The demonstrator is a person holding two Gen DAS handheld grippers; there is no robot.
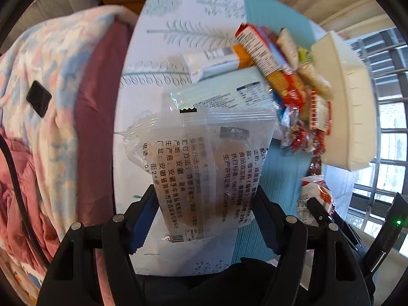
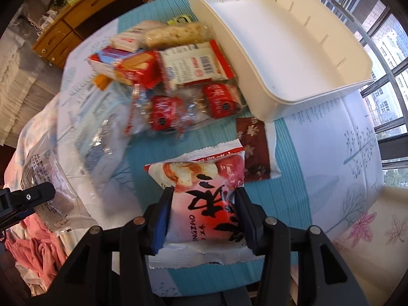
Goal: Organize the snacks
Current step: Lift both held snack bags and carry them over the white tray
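Clear packet: your left gripper (image 1: 204, 209) is clamped on a see-through snack packet (image 1: 201, 163) with black print; the blue pads press its lower part from both sides, and it sits lifted over the tablecloth.
Red and white packet: your right gripper (image 2: 202, 211) is clamped on a puffy snack bag (image 2: 204, 191) with big dark characters — both pads squeeze its sides, and the bag bulges between them.
Jaws: no earlier picture is given, so you can only say that both pairs stand part-way closed, each on its own packet.
Snack pile: the other snacks (image 2: 176, 81) lie in a loose heap on the tablecloth, just beside the tray's long wall; you see red wrappers, a white packet with a barcode, an orange box and a pale rice bar.
Dark packet: a small brown sachet (image 2: 252, 148) with pale flower marks lies flat between the red and white bag and the tray's near corner.
Tray: the white plastic tray (image 2: 357, 58) stands on the table near the window, and nothing lies on its floor.
Table: a cloth (image 2: 331, 137) with teal stripes and printed trees covers it.
Side: a pink and blue blanket (image 1: 51, 63) lies to the left of the table — a small black object (image 1: 38, 99) rests on it.
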